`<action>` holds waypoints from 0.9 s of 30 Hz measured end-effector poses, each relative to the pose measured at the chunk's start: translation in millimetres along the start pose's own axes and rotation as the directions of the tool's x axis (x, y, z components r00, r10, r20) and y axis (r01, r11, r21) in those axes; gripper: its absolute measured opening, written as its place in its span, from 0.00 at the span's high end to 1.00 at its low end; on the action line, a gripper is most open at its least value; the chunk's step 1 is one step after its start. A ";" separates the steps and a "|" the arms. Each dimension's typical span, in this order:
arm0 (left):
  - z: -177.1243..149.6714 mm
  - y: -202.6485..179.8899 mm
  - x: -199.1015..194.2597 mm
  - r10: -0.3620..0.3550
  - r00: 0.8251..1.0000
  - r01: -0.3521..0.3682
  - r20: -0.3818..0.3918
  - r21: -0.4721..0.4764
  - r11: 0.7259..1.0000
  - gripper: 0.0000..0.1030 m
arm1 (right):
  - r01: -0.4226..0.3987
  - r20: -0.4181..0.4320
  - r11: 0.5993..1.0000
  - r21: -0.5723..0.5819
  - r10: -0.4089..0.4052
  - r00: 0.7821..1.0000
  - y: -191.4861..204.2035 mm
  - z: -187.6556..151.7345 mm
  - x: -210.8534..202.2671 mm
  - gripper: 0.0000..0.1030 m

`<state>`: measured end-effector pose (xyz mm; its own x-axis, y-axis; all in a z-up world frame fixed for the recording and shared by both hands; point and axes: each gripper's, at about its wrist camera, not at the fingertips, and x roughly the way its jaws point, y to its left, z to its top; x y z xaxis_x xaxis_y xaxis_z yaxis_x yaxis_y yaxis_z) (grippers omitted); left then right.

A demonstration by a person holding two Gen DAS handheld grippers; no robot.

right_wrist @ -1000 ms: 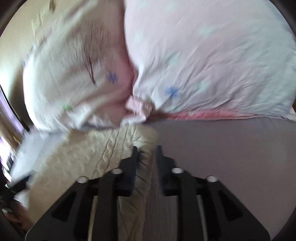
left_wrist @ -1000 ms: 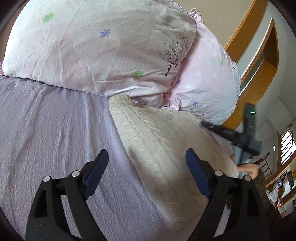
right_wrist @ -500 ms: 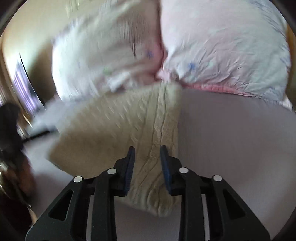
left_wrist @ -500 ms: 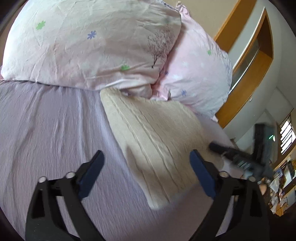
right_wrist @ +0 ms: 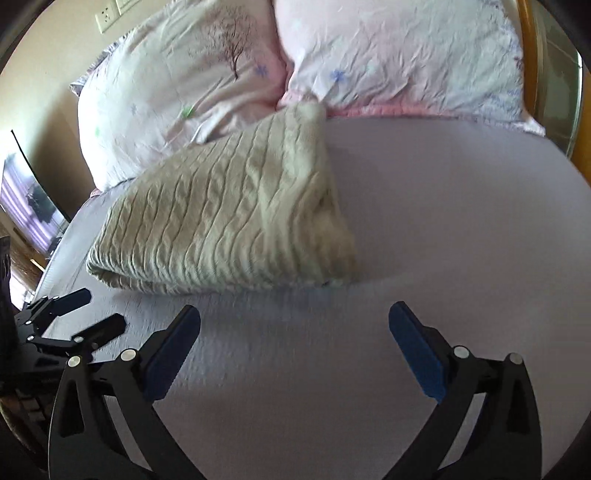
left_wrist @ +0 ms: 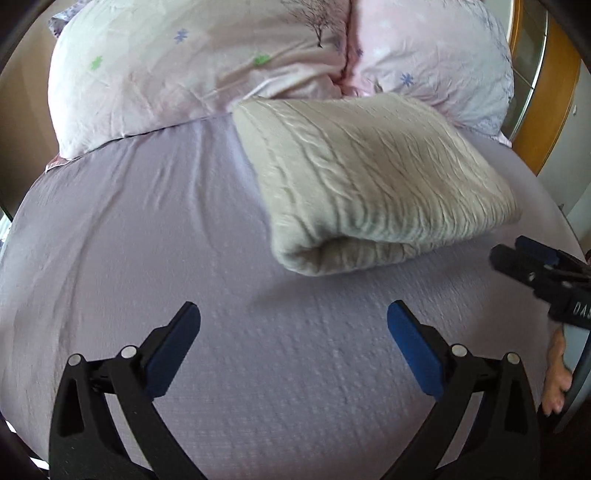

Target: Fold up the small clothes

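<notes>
A cream cable-knit sweater (left_wrist: 373, 184) lies folded into a thick rectangle on the lilac bed sheet (left_wrist: 147, 240), its far end against the pillows. It also shows in the right wrist view (right_wrist: 229, 221). My left gripper (left_wrist: 293, 325) is open and empty, held back from the sweater's near folded edge. My right gripper (right_wrist: 294, 325) is open and empty, also short of the sweater. The right gripper shows at the right edge of the left wrist view (left_wrist: 532, 266). The left gripper shows at the lower left of the right wrist view (right_wrist: 70, 317).
Two pale pink pillows (left_wrist: 207, 59) (right_wrist: 406, 55) with small flower prints lie at the head of the bed. A wooden headboard (left_wrist: 546, 92) stands at the right. A wall socket (right_wrist: 107, 16) and a dark screen (right_wrist: 29, 206) are on the left.
My right gripper was shut on the sweater's edge; it has let go, opened and pulled back. My left gripper also drew back. The sweater now lies folded and at rest.
</notes>
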<state>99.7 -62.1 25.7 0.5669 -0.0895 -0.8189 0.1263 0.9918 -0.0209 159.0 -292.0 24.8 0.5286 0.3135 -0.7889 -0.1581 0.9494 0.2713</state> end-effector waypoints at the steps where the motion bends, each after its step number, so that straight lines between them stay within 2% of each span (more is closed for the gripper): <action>1: -0.3 -2.5 0.4 0.003 1.000 -0.003 0.001 0.002 1.000 0.02 | 0.004 -0.004 1.000 -0.010 -0.004 1.000 3.1 -0.5 1.4 0.01; 5: -2.4 -5.4 8.8 0.009 1.000 -0.009 -0.019 -0.002 1.000 0.02 | 0.020 -0.020 0.999 -0.027 -0.021 1.000 4.1 -9.1 -0.3 0.01; 7: -3.9 -7.4 9.6 0.038 0.999 -0.038 -0.015 0.002 0.999 0.02 | 0.034 -0.021 0.999 -0.040 -0.034 0.999 6.5 -10.8 -1.2 0.01; 19: -2.6 -4.6 10.8 0.051 0.999 -0.051 -0.002 -0.015 0.999 0.02 | 0.157 -0.058 0.973 -0.168 -0.169 0.984 24.9 -15.7 10.2 0.01; 27: -3.0 -4.9 10.7 0.051 0.999 -0.051 -0.002 -0.015 0.999 0.02 | 0.155 -0.058 0.974 -0.166 -0.167 0.984 24.3 -16.3 9.6 0.01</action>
<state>102.7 -67.6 15.3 0.5712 -0.0390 -0.8199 0.0850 0.9963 0.0118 146.6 -265.5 14.8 0.4980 0.1511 -0.8539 -0.2104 0.9763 0.0500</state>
